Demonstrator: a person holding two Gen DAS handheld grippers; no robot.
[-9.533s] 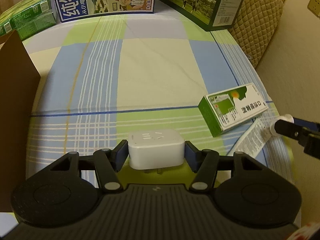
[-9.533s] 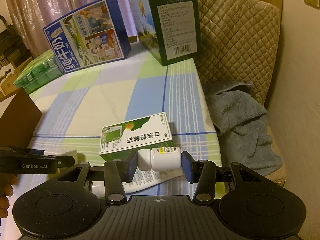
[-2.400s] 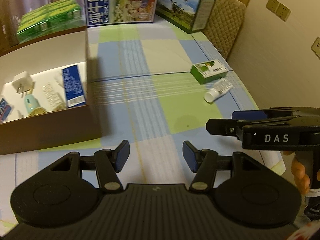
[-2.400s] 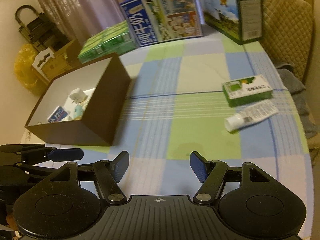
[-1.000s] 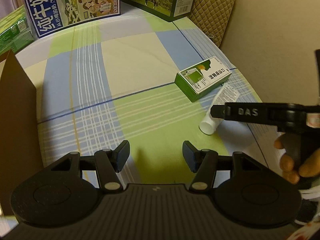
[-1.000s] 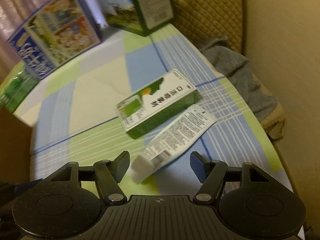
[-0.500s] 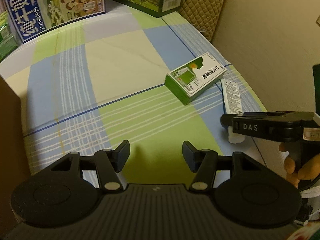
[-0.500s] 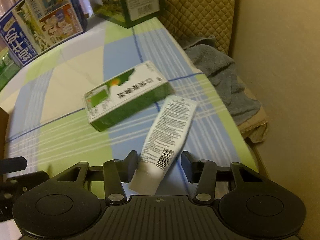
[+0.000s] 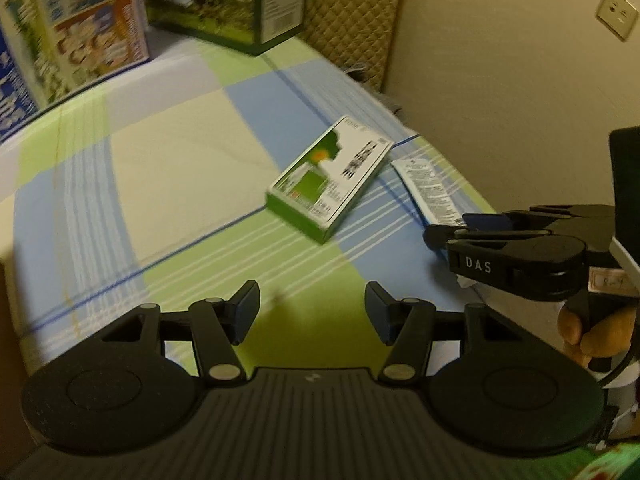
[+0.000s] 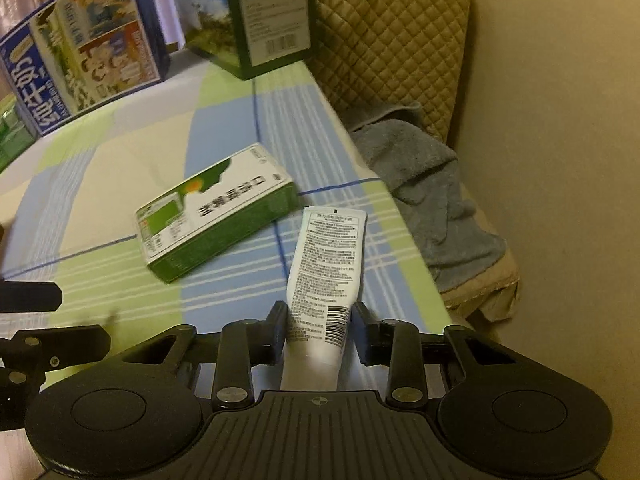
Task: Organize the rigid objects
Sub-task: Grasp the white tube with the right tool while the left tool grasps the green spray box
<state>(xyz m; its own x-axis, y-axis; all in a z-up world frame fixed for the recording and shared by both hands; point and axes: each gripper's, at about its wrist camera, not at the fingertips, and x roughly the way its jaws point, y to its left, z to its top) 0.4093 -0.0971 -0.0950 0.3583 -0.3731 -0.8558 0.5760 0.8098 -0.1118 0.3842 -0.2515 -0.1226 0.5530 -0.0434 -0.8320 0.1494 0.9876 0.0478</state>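
A white tube (image 10: 326, 272) with black print lies on the checked tablecloth by the table's right edge. My right gripper (image 10: 320, 328) has its jaws closed on the tube's cap end. A green and white box (image 10: 216, 206) lies flat just left of the tube; it also shows in the left wrist view (image 9: 330, 184). My left gripper (image 9: 312, 314) is open and empty above the cloth, in front of the box. In that view the right gripper (image 9: 448, 228) sits at the right over the tube (image 9: 426, 186).
A blue milk carton box (image 10: 80, 48) and a dark green carton box (image 10: 260, 12) stand at the table's back. A quilted chair (image 10: 388, 32) with a grey towel (image 10: 424, 184) is right of the table. A brown box edge (image 9: 6, 320) is at the left.
My right gripper moved forward over the tube and its jaws closed on the cap end. My left gripper swung right, toward the green box, and stayed open.
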